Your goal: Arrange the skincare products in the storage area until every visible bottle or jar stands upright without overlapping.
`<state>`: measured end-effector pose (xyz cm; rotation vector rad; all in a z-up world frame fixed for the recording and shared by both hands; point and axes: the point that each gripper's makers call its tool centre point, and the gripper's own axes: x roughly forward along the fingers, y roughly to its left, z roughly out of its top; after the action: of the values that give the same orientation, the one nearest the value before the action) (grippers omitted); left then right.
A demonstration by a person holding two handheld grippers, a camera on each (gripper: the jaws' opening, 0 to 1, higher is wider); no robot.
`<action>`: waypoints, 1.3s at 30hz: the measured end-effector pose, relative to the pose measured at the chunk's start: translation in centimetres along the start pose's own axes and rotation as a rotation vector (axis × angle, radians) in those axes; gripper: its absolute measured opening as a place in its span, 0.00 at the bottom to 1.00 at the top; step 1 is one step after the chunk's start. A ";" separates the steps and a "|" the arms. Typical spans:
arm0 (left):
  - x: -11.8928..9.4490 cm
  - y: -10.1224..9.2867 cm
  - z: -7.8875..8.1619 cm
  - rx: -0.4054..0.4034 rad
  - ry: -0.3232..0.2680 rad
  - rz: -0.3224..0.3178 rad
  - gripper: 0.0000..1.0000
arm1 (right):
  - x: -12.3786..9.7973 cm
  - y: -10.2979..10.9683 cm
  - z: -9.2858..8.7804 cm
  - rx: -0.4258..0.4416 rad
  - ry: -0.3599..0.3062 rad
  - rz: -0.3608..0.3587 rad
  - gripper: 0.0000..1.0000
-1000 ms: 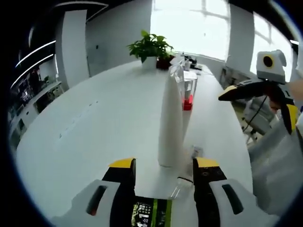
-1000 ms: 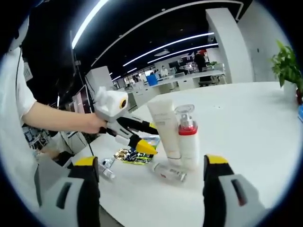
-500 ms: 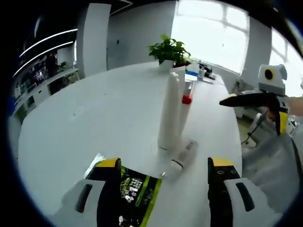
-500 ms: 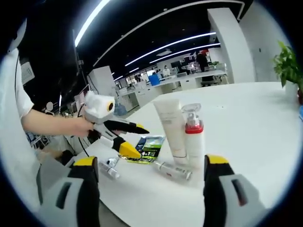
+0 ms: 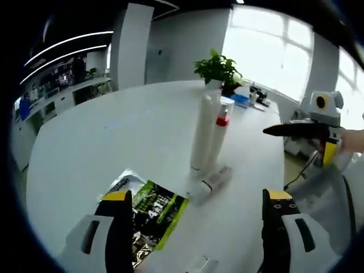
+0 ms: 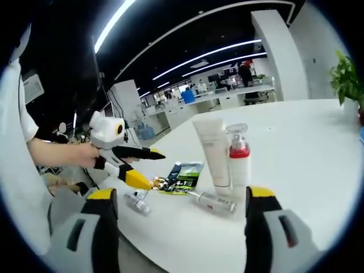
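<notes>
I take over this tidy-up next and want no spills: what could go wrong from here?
1. The small bottle lies on its side right at the foot of the tall tube and the pump bottle. Reaching for it could knock over these two upright ones.
2. Another small bottle lies near the table edge by the left claw; a nudge might roll it off.

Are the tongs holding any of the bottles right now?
No. Both the left tongs and the right tongs are open and empty, off the table.
</notes>
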<state>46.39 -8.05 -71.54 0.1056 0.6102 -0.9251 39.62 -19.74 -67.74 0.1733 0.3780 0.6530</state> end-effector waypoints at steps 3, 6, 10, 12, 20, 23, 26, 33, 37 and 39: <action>-0.9 0.0 0.0 -0.010 -0.012 0.018 0.96 | -0.1 0.4 -0.2 -0.001 0.005 0.007 0.94; -1.9 -0.1 0.0 -0.025 -0.024 0.038 0.97 | -0.3 0.6 -0.5 -0.001 0.008 0.011 0.94; -3.3 -0.2 -0.5 -0.054 -0.030 0.061 0.95 | -0.4 1.0 -0.7 -0.001 0.011 0.016 0.94; -3.8 -0.4 -0.9 -0.069 -0.028 0.066 0.95 | -0.5 1.1 -0.8 0.000 0.013 0.018 0.94; -6.4 -0.8 -4.0 -0.133 0.011 0.121 0.97 | -0.8 2.0 -0.9 -0.001 0.015 0.032 0.94; -7.5 -1.3 -4.8 -0.143 0.014 0.137 0.97 | -1.0 2.6 -1.0 0.000 0.015 0.039 0.94; -8.3 -1.6 -5.5 -0.136 0.022 0.157 0.97 | -1.1 2.8 -1.2 0.000 0.021 0.041 0.94; -9.9 -2.3 -6.3 -0.152 0.009 0.187 0.97 | -1.7 2.8 -1.2 -0.002 0.013 0.031 0.94; -10.6 -2.4 -6.9 -0.162 0.015 0.213 0.97 | -2.2 3.2 -1.2 -0.010 0.017 0.029 0.94; -11.0 -2.6 -7.0 -0.169 0.005 0.221 0.97 | -2.5 3.4 -1.0 -0.016 0.012 0.029 0.95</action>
<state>36.31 0.61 -71.05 0.0231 0.6647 -0.6569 35.53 -18.58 -67.00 0.1603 0.3824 0.6857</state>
